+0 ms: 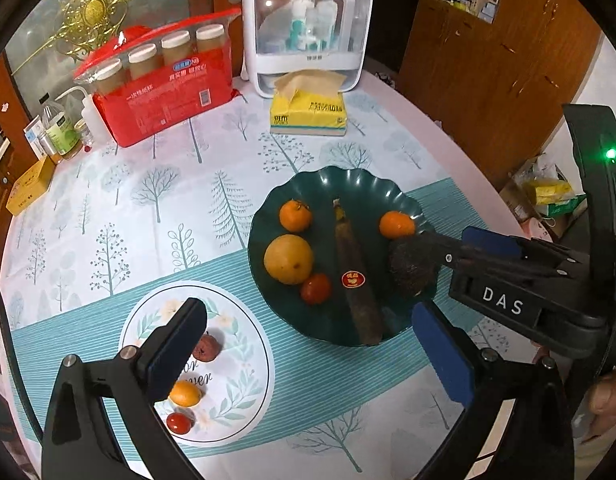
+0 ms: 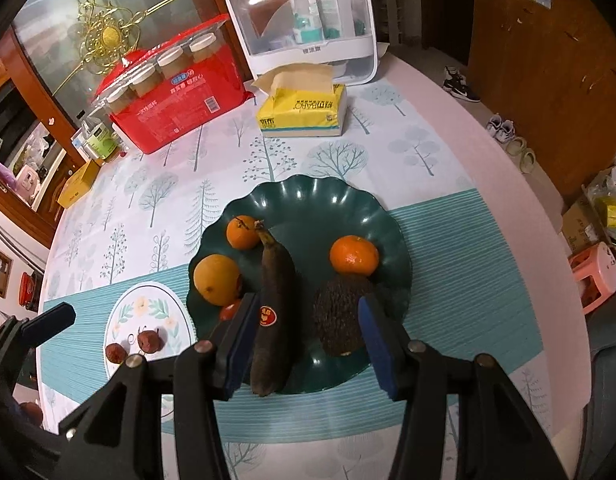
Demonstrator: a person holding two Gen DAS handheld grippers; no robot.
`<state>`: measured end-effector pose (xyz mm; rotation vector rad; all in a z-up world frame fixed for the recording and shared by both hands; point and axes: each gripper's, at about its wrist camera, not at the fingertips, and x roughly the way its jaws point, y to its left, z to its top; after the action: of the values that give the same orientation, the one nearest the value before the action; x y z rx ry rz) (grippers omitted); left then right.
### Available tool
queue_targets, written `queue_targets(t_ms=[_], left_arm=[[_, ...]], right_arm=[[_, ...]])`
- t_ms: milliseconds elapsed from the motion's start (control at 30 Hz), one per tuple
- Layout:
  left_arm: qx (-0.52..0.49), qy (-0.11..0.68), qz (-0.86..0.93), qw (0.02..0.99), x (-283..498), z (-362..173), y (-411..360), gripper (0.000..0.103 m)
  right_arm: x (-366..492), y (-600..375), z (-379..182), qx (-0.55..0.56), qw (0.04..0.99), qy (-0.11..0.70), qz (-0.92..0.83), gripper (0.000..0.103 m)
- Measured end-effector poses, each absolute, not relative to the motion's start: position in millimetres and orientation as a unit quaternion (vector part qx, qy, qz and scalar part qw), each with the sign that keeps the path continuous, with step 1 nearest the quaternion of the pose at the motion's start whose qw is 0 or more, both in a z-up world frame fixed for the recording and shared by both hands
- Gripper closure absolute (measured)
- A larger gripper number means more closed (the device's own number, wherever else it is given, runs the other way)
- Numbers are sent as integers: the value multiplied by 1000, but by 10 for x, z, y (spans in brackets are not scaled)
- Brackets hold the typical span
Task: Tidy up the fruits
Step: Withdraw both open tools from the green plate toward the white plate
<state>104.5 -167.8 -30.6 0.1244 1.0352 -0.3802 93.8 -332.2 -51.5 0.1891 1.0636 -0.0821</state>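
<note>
Sorting under way: left gripper (image 1: 308,356) spread wide, nothing between its pads, above the white floral plate (image 1: 244,368) near the tabletop's near edge; small fruits lie there. Right gripper (image 2: 308,344) half-open over the green plate (image 2: 308,196), banana (image 2: 274,280) and avocado (image 2: 342,312) showing between its fingers, neither pressed. Next move, likely: pick one fruit, close squarely. Tangerine (image 2: 354,256) crowds the avocado; tissue pack (image 2: 304,114) well clear.
</note>
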Motion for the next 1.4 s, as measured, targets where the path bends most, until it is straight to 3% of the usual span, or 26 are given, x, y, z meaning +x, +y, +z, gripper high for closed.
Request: queue_targets(t_ms=[333,633,1067,1300,1400], left_arm=[[64,474,-171,862,800,-97,-1416,1],[28,472,-77,878,623,-60,-544,1],[-21,528,3,849,362,-776,505,1],[-40,562,-13,826,319,-1356,679,14],[-41,573,-18,819,329,-1529,735,24]], right_arm=[[751,-3156,-282,76,868,490,-29,51],[627,-2572,-133,27,878,476,41,51],[583,-1460,-675,-51,845,506,165,51],[451,-1098,-1154,-62,809,541,222,51],[402,-976,-1373,-62,793,556,241,51]])
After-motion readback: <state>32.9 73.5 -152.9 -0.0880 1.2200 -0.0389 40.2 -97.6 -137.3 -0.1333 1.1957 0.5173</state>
